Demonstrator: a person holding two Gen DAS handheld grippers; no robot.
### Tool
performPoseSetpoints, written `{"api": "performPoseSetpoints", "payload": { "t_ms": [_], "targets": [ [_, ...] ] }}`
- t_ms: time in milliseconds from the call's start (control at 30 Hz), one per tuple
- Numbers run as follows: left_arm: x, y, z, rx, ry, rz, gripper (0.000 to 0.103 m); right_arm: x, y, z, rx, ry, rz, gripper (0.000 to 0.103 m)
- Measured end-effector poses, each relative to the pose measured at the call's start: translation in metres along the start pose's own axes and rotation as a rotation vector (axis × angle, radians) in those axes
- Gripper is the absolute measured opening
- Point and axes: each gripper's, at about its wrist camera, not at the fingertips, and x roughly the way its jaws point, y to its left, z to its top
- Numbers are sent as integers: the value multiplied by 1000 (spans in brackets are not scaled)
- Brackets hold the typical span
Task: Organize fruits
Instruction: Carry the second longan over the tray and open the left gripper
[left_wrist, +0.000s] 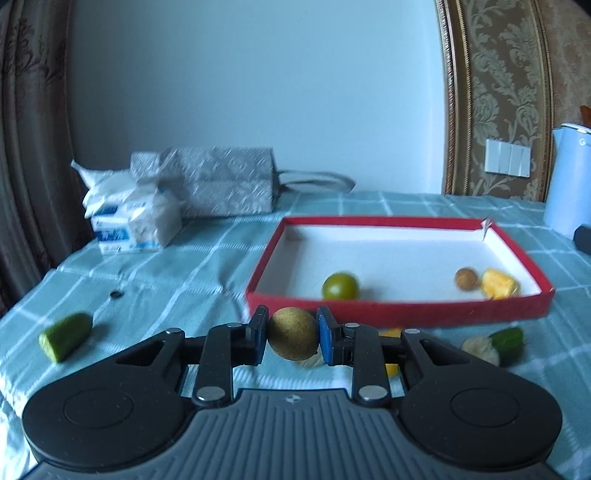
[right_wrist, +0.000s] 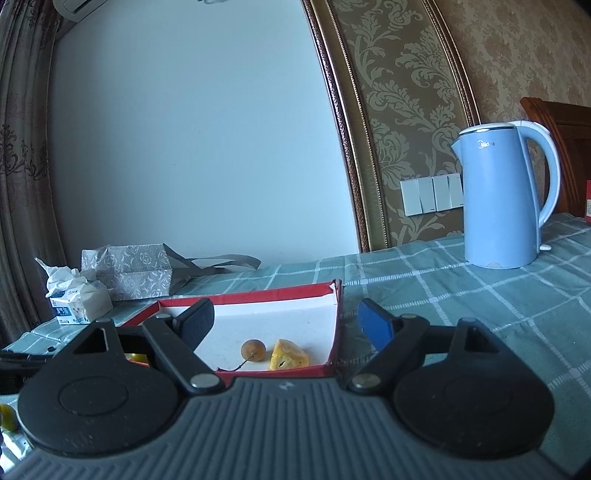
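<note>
My left gripper (left_wrist: 291, 334) is shut on a round brownish-yellow fruit (left_wrist: 292, 332) and holds it above the cloth, just in front of the red box's (left_wrist: 399, 310) near wall. Inside the box lie a green round fruit (left_wrist: 340, 286), a small brown fruit (left_wrist: 466, 278) and a yellow fruit piece (left_wrist: 500, 284). On the cloth lie a green cucumber piece (left_wrist: 65, 335) at the left, a pale fruit piece (left_wrist: 480, 349) and a dark green piece (left_wrist: 509, 341) at the right. My right gripper (right_wrist: 286, 319) is open and empty above the box (right_wrist: 338, 325), over the small brown fruit (right_wrist: 253, 349) and yellow piece (right_wrist: 288, 355).
A tissue pack (left_wrist: 129, 214) and a patterned grey bag (left_wrist: 221, 181) stand at the back left. A blue kettle (right_wrist: 506, 195) stands at the back right. A small dark disc (left_wrist: 116, 294) lies on the checked cloth (left_wrist: 177, 280). An orange piece (left_wrist: 391, 334) lies half hidden behind my left gripper.
</note>
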Motion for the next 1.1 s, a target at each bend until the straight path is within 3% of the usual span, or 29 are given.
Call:
{"api": "performPoseSetpoints", "payload": {
  "t_ms": [500, 1100],
  "targets": [
    [17, -46, 43, 52, -45, -48, 28, 0, -5, 2, 24, -20, -11, 84],
    [95, -61, 52, 47, 71, -34, 28, 3, -14, 6, 75, -19, -8, 84]
  ]
}}
